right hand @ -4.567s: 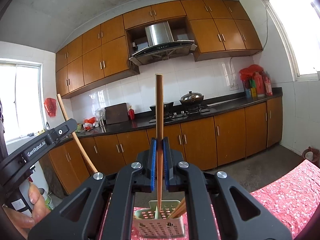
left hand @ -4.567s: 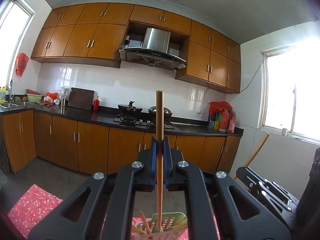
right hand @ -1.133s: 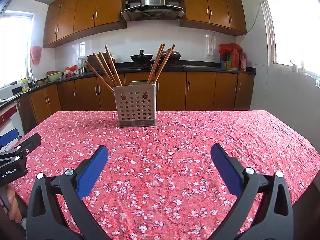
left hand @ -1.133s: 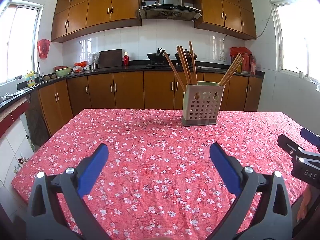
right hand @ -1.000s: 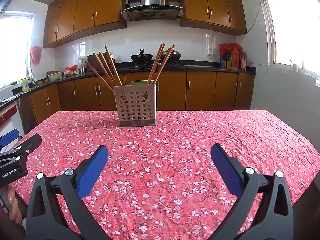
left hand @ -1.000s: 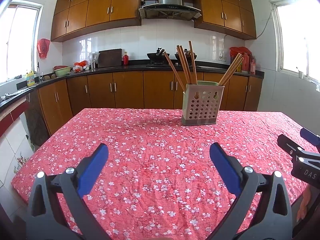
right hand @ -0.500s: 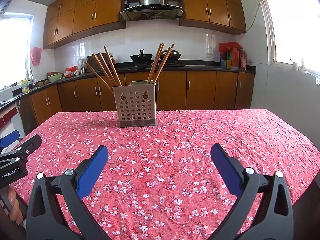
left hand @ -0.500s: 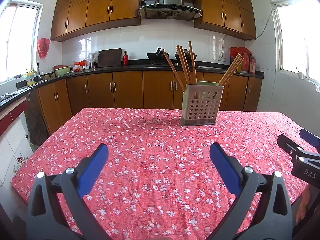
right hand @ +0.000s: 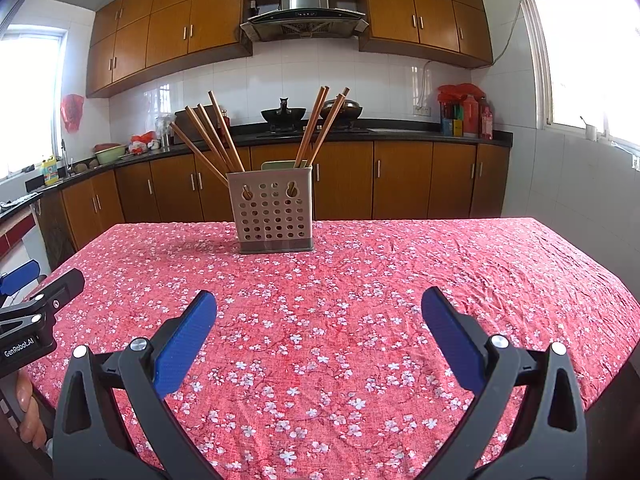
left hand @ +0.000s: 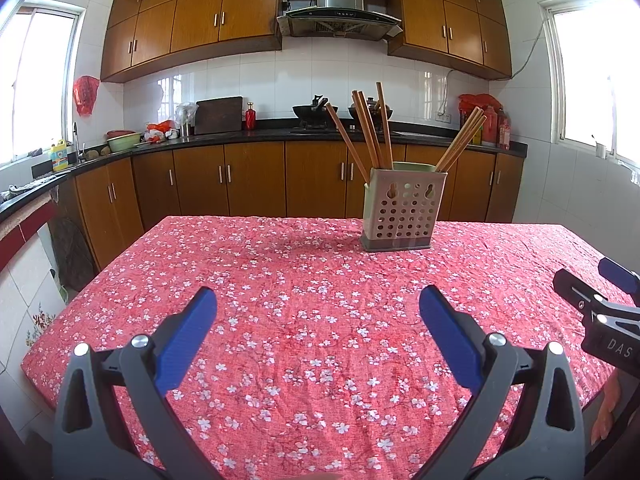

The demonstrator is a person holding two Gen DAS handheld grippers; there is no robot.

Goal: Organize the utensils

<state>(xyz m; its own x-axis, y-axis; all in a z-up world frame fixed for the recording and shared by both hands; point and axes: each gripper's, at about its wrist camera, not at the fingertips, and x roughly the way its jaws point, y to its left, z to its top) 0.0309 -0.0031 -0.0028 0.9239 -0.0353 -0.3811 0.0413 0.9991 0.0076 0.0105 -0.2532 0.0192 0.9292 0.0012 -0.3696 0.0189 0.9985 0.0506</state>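
Observation:
A beige perforated utensil holder stands upright toward the far side of the table. Several wooden chopsticks lean out of it in two bunches, one to each side. My left gripper is open near the table's front edge, well short of the holder, with nothing between its blue pads. My right gripper is also open and empty, facing the holder from the front. Each gripper shows at the edge of the other's view, the right one and the left one.
A red cloth with white flowers covers the whole table. Behind it run brown kitchen cabinets and a dark counter with pots and bottles. A hand holds the left gripper's handle.
Earlier each gripper was shut on a chopstick above the holder. Both are now open and empty, pulled back low over the table. In the last second both views drifted back slightly.

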